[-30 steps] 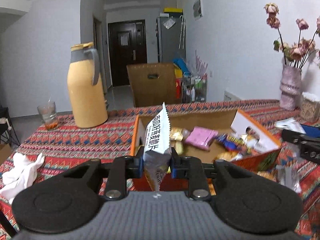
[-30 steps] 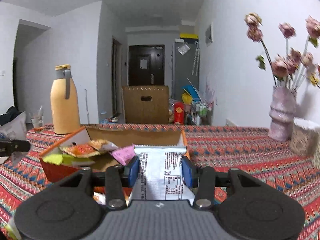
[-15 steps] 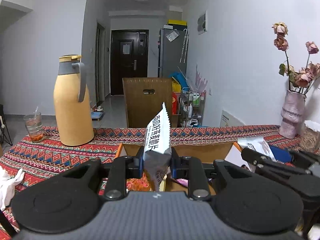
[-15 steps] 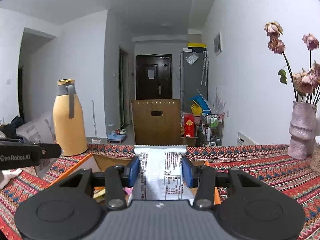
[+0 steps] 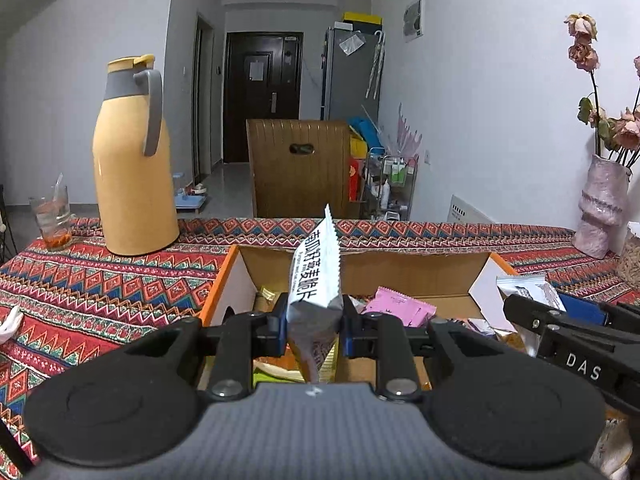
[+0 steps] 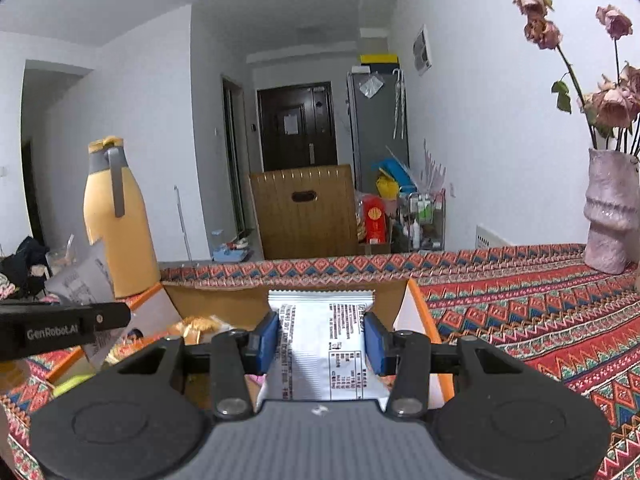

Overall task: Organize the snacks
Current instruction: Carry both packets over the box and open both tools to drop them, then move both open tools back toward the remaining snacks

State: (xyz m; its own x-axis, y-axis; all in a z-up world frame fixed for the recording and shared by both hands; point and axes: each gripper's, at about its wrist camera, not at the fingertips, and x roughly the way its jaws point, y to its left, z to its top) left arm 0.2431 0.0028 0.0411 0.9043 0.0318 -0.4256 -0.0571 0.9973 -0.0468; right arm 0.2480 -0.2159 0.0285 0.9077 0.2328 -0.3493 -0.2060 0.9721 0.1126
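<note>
Far left, a yellow thermos [image 5: 134, 160] is parked on the patterned tablecloth [image 5: 100, 280]. Next over, a white snack packet [image 5: 316, 280] is pinched edge-on in the left gripper [image 5: 314, 330], long axis running up and away, serrated end topmost, over the open cardboard box [image 5: 360, 268] (already holding a pink packet [image 5: 400, 306]). Further right, a second white packet [image 6: 324, 344] is clamped flat by the right gripper [image 6: 322, 344], long axis pointing straight ahead over the box's right end.
</note>
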